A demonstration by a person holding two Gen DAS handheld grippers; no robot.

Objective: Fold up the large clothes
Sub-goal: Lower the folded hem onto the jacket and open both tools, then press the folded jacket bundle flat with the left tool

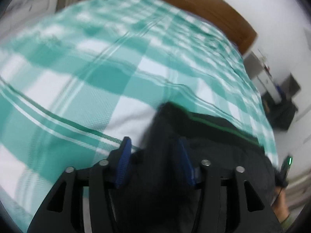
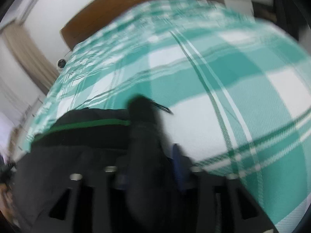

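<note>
A black garment with a green stripe (image 1: 210,134) lies on a bed covered by a green and white checked sheet (image 1: 81,81). My left gripper (image 1: 155,145) has a bunched fold of the black cloth between its blue fingers (image 1: 124,161) and holds it above the sheet. In the right wrist view my right gripper (image 2: 151,155) holds another bunch of the same black garment (image 2: 81,128); its fingers are mostly hidden by cloth. The sheet (image 2: 223,81) fills that view. Both views are motion-blurred.
A brown wooden headboard (image 1: 204,5) stands at the far end of the bed, also in the right wrist view (image 2: 108,5). A curtain (image 2: 25,52) hangs at left. Dark furniture (image 1: 281,112) stands beside the bed at right. The other hand-held gripper (image 1: 285,167) shows at the right edge.
</note>
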